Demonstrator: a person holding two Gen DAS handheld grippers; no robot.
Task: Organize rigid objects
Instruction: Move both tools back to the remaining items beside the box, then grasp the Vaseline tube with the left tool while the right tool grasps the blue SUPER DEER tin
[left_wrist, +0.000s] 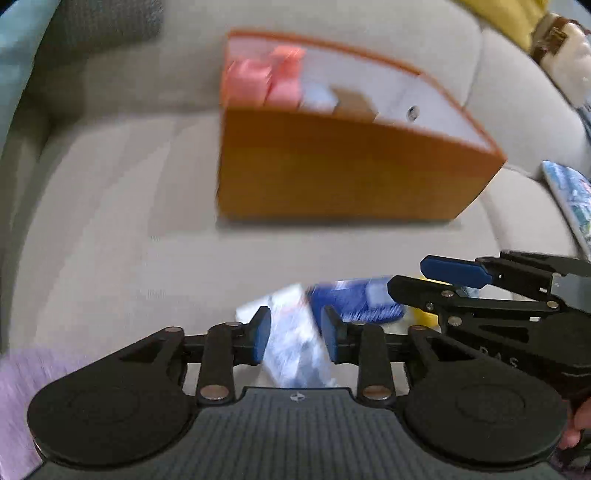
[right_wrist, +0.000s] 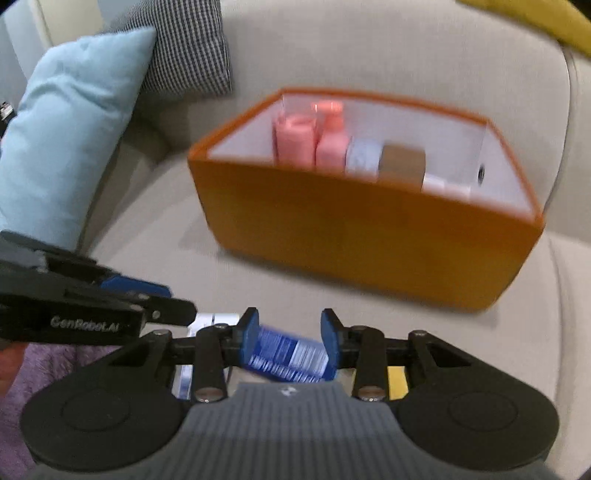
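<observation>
In the lower middle of the right wrist view, the right gripper (right_wrist: 288, 338) has a blue printed box (right_wrist: 290, 356) between its blue pads; the box sits tilted and fills the gap from pad to pad, so I judge it gripped, the jaws partly apart at the box's width. In the lower middle of the left wrist view, the left gripper (left_wrist: 295, 332) stands partly open around a pale, glossy packet (left_wrist: 295, 350) (too blurred to name); whether the pads press on it I cannot tell.

Just beyond, low in the left view, a yellow item (left_wrist: 424, 317) shows under the right gripper's black linkage; a lilac, fuzzy cloth (right_wrist: 44, 373) fills the lower left corner of the right view.

Further off, in the centre of both views, the orange bin (right_wrist: 369, 243) rests on the beige, woven sofa seat (right_wrist: 147, 229); it is a rigid, slant-sided box with a white lining. Inside, toward the back, stand two pink bottles (right_wrist: 314, 136), a pale box (right_wrist: 364, 157), a brown cardboard box (right_wrist: 402, 164) and a white item (right_wrist: 447, 186), in a row.

So the task looks partly done; several objects are already stowed, while the blue printed box, the packet and the yellow item remain outside.

Farthest, at upper left of the right view, lean a soft light-blue cushion (right_wrist: 62, 129) and a checked cushion (right_wrist: 188, 48).
</observation>
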